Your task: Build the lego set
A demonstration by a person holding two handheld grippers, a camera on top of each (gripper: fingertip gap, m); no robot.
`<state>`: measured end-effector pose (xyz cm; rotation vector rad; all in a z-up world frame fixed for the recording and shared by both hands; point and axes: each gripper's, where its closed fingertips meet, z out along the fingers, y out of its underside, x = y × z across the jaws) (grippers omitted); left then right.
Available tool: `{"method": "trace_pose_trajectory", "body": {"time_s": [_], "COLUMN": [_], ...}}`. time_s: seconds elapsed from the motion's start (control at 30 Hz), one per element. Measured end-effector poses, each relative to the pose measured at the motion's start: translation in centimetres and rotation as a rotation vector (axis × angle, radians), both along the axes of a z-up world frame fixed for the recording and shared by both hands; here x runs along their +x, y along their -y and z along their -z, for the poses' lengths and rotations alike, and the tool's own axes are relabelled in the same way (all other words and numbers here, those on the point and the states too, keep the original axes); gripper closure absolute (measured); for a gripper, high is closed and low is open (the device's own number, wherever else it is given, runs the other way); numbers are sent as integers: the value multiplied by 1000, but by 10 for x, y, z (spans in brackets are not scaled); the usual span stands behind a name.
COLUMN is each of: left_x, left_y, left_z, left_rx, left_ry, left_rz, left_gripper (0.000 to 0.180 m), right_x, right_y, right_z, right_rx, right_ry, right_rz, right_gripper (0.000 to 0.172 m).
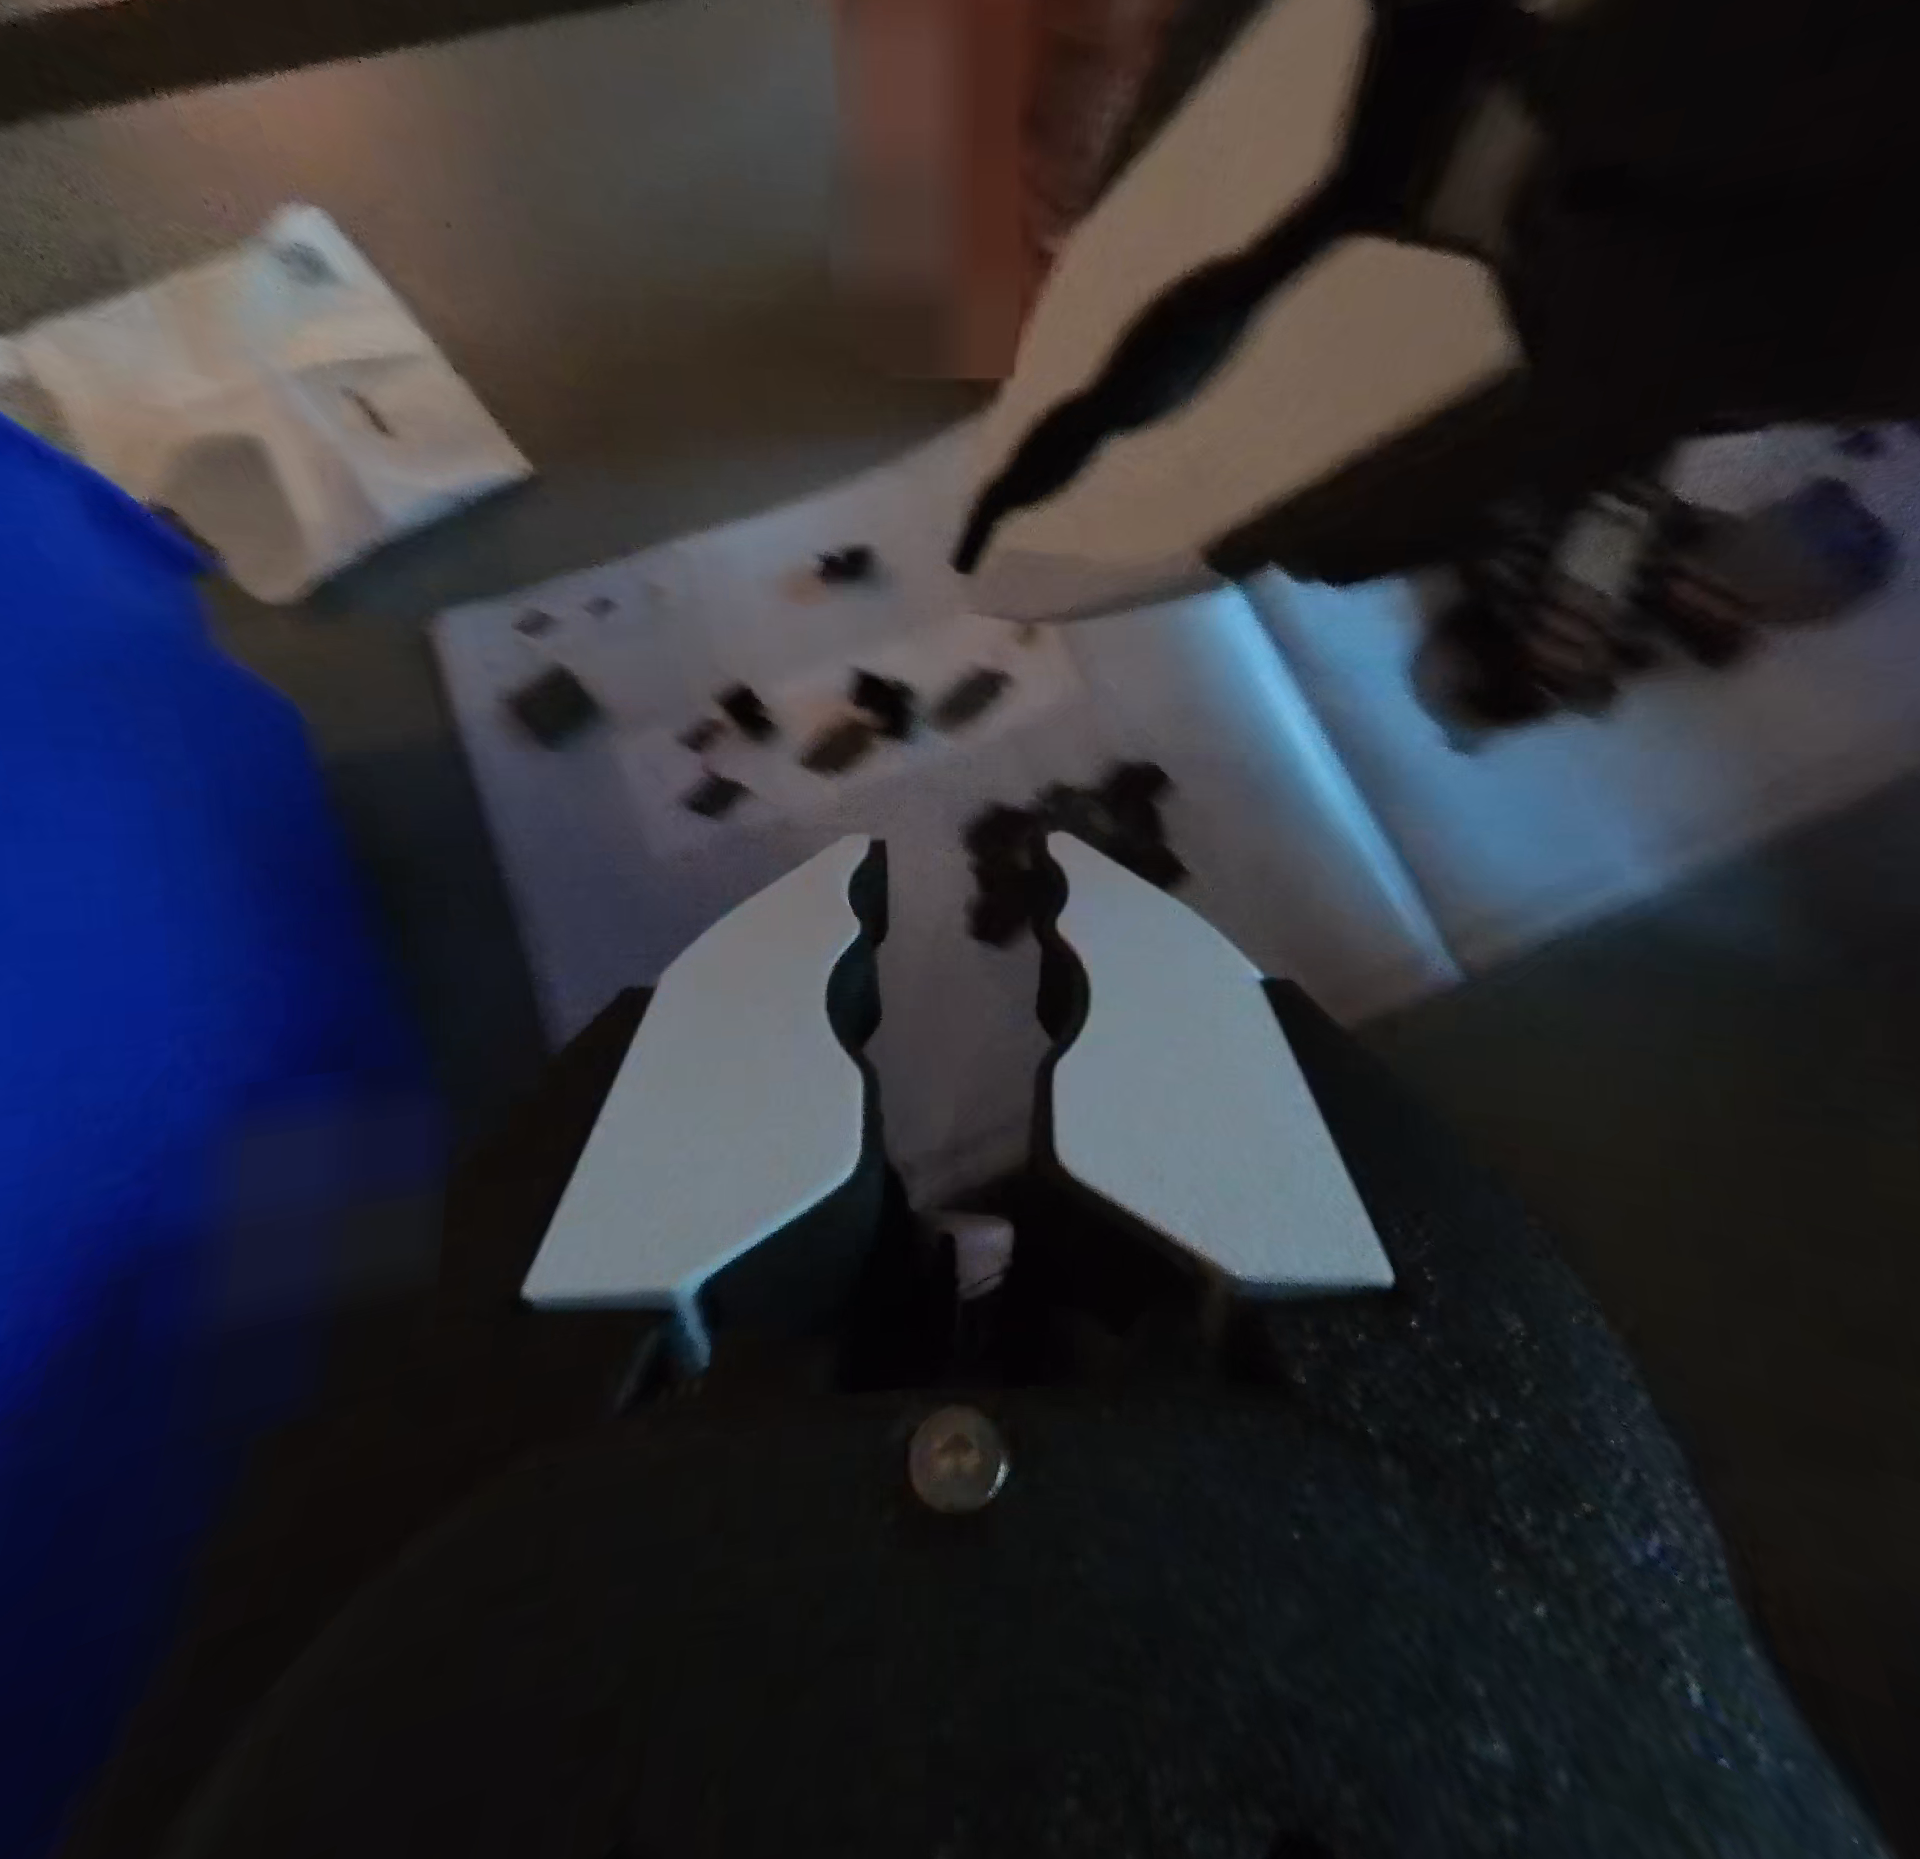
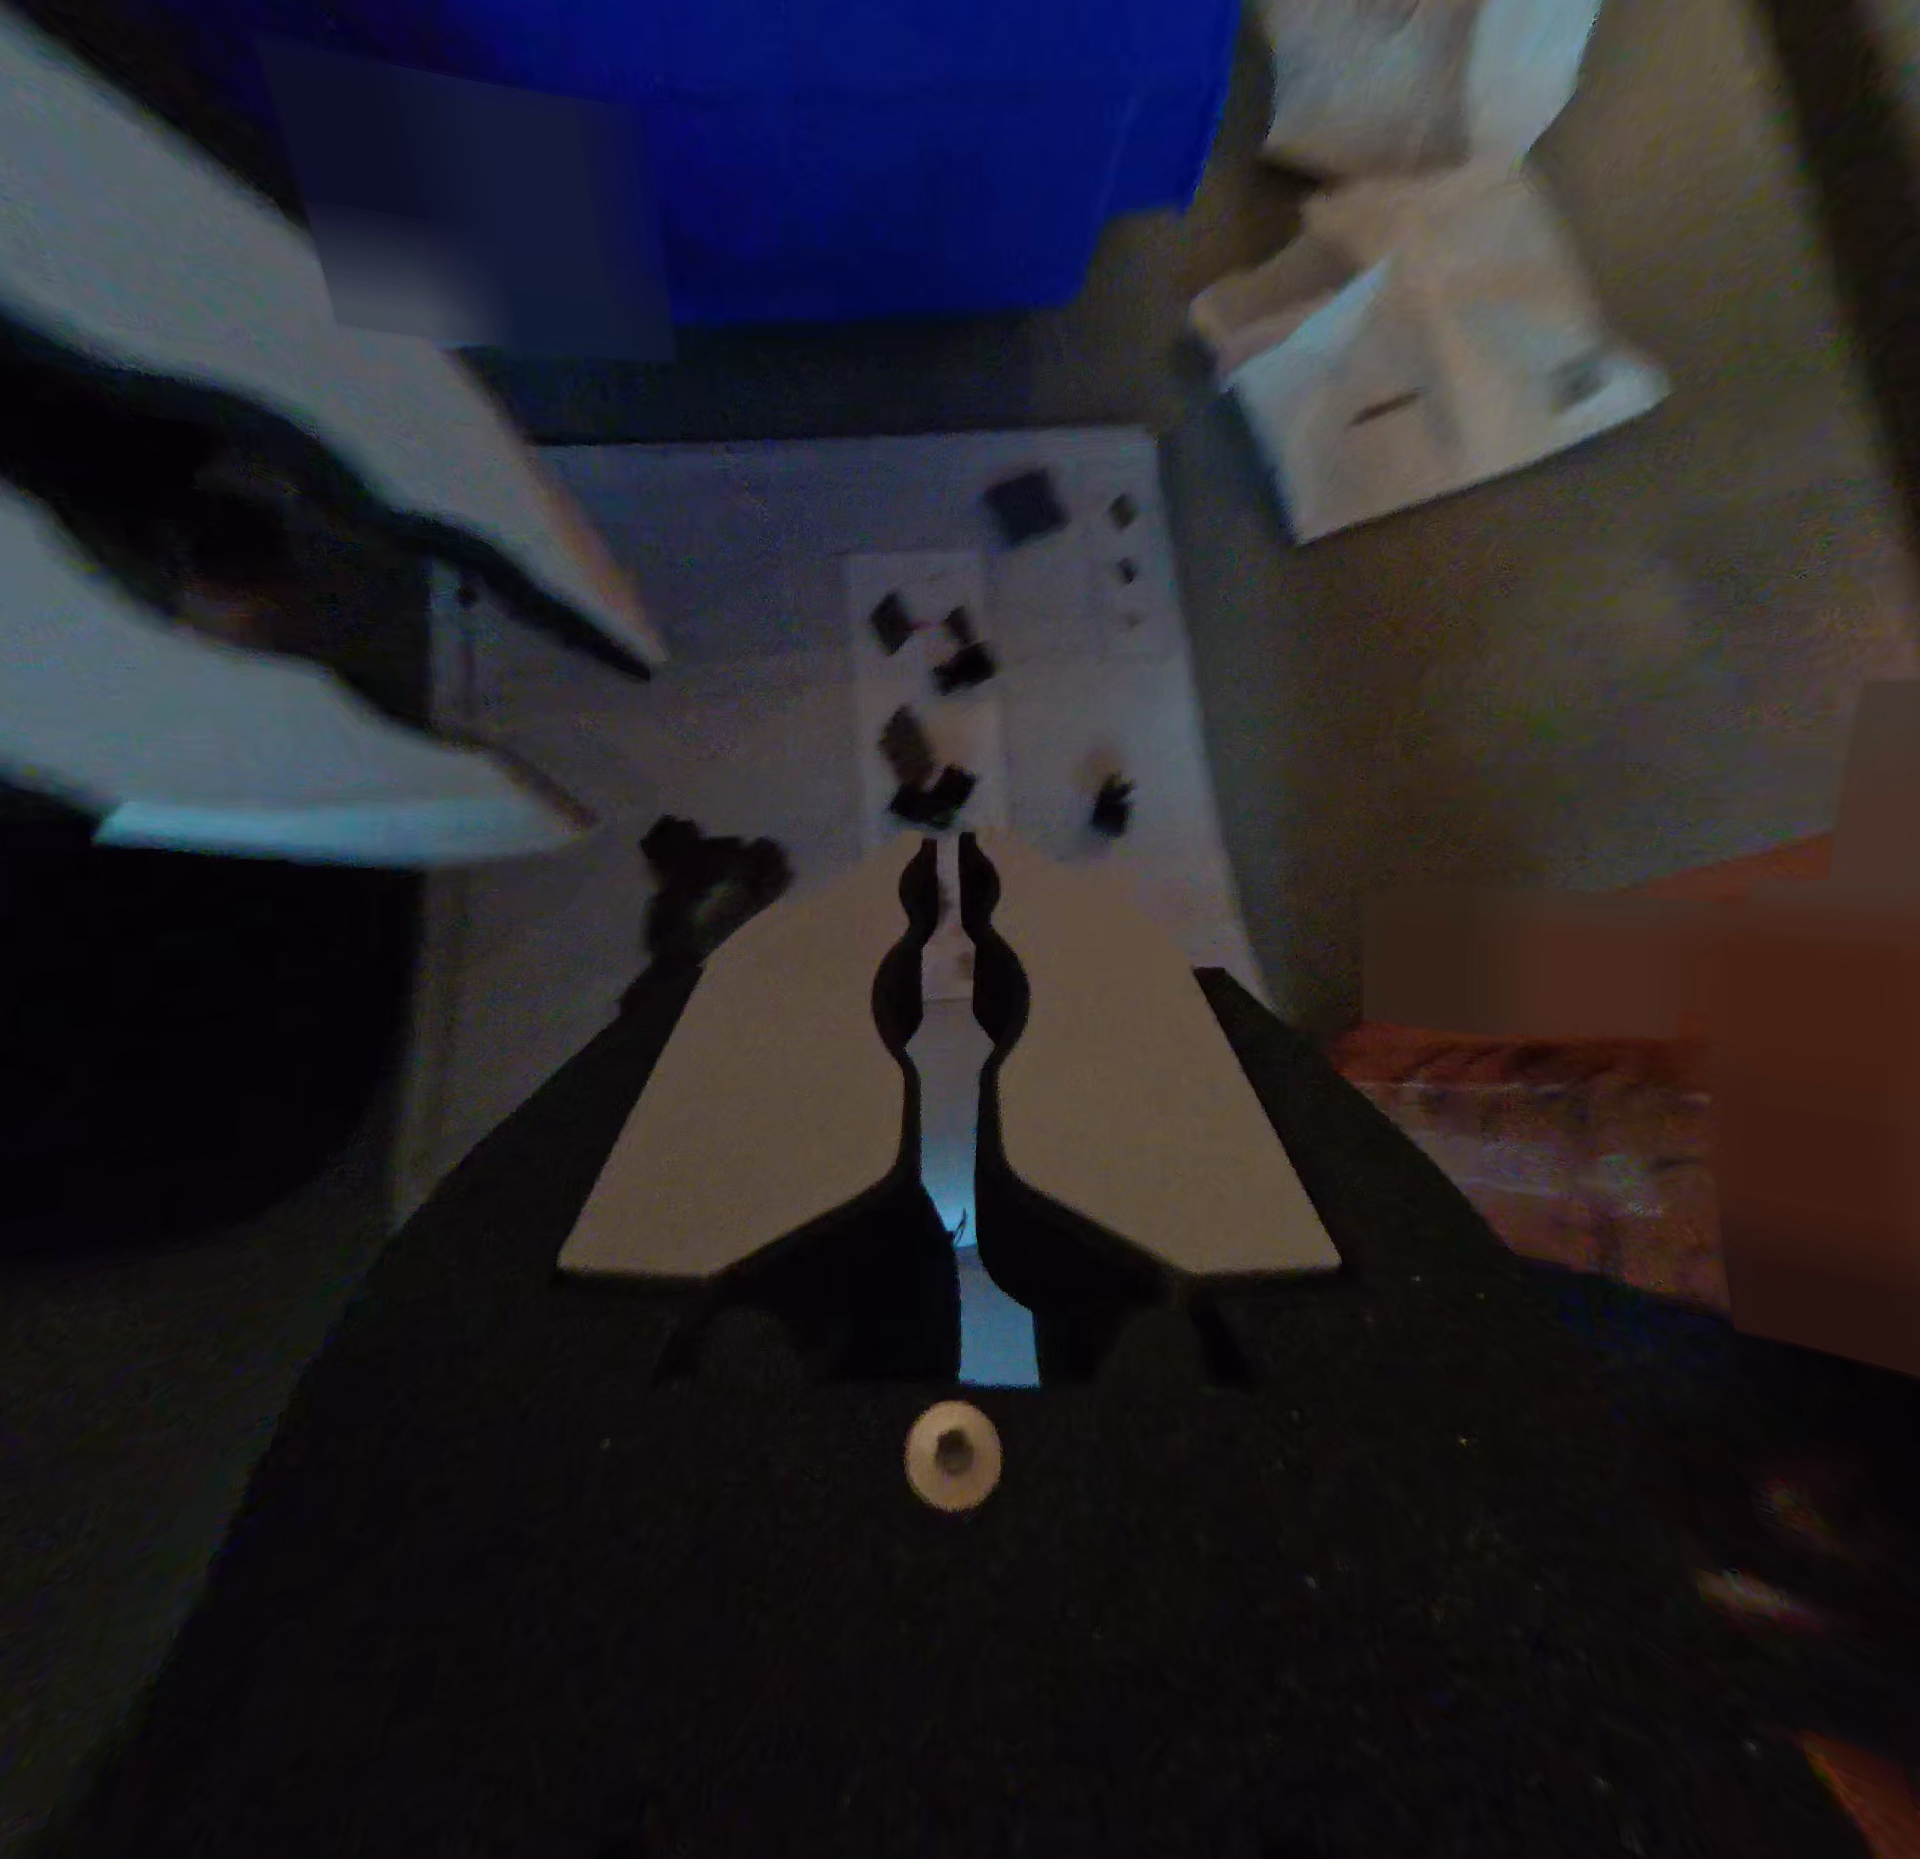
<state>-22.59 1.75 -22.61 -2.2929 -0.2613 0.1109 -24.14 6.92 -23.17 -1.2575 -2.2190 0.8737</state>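
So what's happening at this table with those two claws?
A person in blue holds two hand-held claws over a white sheet strewn with small dark parts. The left claw is open beside a dark clump of parts, gripping nothing. The right claw is nearly closed above the scattered pieces; the blur hides any catch.

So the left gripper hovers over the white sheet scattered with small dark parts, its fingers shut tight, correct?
Not quite. The left gripper has its fingers apart, with a clear gap between them, as the left wrist view shows. It does hover over the white sheet scattered with small dark parts.
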Motion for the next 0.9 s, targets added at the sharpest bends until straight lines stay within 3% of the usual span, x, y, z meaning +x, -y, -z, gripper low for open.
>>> {"method": "trace_pose_trajectory", "body": {"time_s": [0.1, 0.3, 0.5, 0.67, 0.9], "left_x": [20, 43, 53, 55, 60], "left_y": [9, 19, 19, 19, 19], "left_z": [1, 1, 6, 4, 2], "left_rx": [26, 78, 90, 118, 138], "left_ry": [23, 67, 82, 91, 109], "left_rz": [53, 133, 190, 205, 247], "left_gripper": [153, 153, 152, 152, 151], "right_x": [-1, -9, -35, -29, -42], "right_y": [8, 10, -5, -28, -44], "right_z": [10, 36, 34, 24, 35], "right_rx": [-23, 89, 152, 234, 273], "right_ry": [58, 143, 71, 65, 65], "right_rz": [24, 57, 162, 260, 338], "right_gripper": [169, 169, 168, 163, 170]}}
